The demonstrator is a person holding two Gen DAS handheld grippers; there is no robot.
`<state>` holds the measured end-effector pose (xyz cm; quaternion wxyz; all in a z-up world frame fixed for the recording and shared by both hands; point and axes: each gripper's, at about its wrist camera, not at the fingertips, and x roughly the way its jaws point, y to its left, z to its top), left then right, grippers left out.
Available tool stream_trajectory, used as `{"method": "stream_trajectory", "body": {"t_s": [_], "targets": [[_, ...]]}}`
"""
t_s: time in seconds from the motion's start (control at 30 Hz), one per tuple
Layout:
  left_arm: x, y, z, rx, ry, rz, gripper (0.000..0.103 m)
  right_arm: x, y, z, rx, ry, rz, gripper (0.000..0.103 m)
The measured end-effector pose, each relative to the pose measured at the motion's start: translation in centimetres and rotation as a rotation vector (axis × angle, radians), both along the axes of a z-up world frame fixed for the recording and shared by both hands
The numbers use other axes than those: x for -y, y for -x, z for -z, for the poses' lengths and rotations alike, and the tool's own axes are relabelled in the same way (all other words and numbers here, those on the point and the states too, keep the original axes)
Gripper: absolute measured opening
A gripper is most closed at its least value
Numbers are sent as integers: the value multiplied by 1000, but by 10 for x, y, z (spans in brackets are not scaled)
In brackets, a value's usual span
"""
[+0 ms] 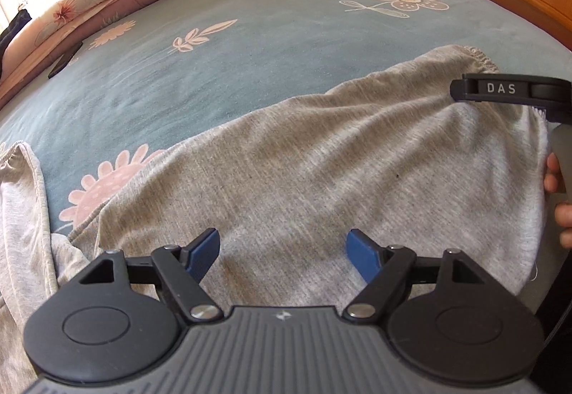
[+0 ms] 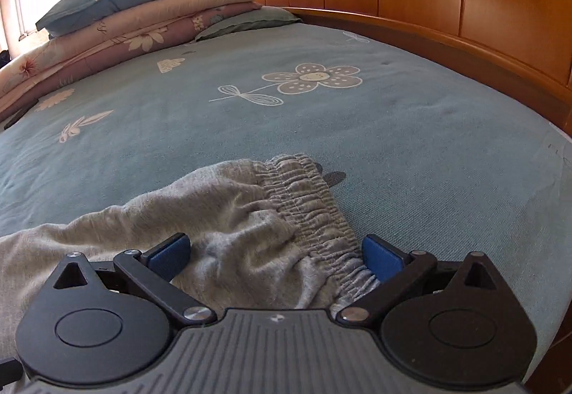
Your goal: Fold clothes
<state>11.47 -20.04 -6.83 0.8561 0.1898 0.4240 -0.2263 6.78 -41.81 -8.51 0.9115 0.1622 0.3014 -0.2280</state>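
Right wrist view: your right hand-held gripper [image 2: 275, 256] gapes wide over the grey trousers [image 2: 228, 215]; left hand-held gripper [image 1: 282, 251] too. Soft, light, floppy: pinch the elastic waistband [image 2: 314, 211].

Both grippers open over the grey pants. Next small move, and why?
Probably shut the right gripper on the waistband. Its jaws are open with the elastic edge running between them, so a grip is already lined up. The left gripper is open too, but over flat cloth of the pants with no edge between its fingers, so it looks less ready.
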Motion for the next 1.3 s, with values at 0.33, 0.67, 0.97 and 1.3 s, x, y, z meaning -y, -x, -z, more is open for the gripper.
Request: {"method": "stream_trajectory", "body": {"t_s": [0.33,0.67,0.97,1.3], "targets": [[-13,-7,6,-54,66,-58,95,-21,15,-29,279,48,-172,103],[-17,-1,-4,-31,69,-87,102,-9,-16,-5,143,-124,-238,103],[-32,24,5,-54,63,-55,102,-28,-19,1,111,-5,-251,103],[-77,25,-28,-7,108,-140,102,-41,-23,7,62,110,-283,103]]}}
